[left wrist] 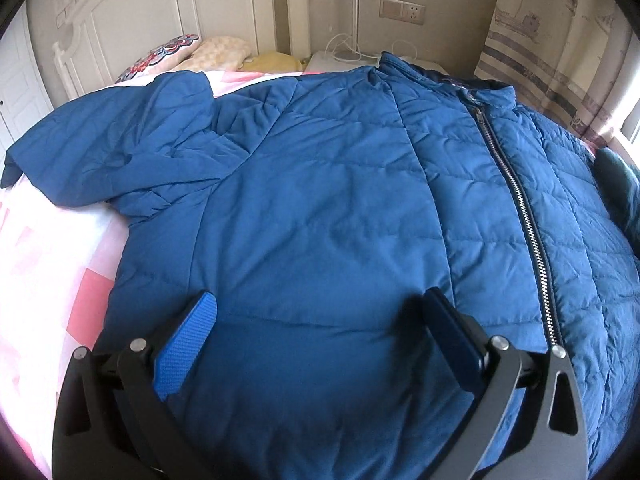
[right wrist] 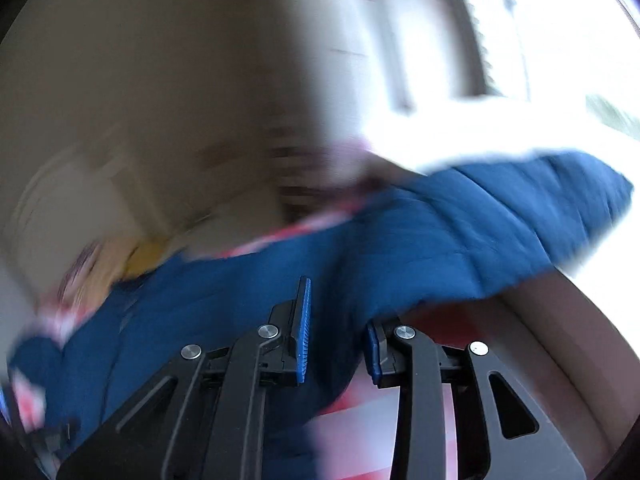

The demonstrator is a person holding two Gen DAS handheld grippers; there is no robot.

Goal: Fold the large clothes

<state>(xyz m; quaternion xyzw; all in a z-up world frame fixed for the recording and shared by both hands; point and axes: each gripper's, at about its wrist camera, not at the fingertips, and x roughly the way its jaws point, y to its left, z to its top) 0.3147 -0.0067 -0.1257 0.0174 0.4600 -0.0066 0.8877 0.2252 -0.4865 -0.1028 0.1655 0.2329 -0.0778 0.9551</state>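
Pink and white checked bedsheet (left wrist: pixel 48 264) on the bed, white headboard (left wrist: pixel 132 12) behind it. Floral pillow (left wrist: pixel 168 54) next to a cream one (left wrist: pixel 218 54), something yellow (left wrist: pixel 272 62) beside those. Wall socket (left wrist: pixel 402 10), white cables (left wrist: pixel 344 46), ship-print curtain (left wrist: pixel 552 28) at the right.

A home bedroom. A bed (left wrist: pixel 48 256) with a pink and white checked sheet stands against a white panelled headboard (left wrist: pixel 132 20), with patterned pillows (left wrist: pixel 172 50) at its head. A wall socket (left wrist: pixel 402 10) sits beside a printed curtain (left wrist: pixel 560 32), daylight at the right edge.
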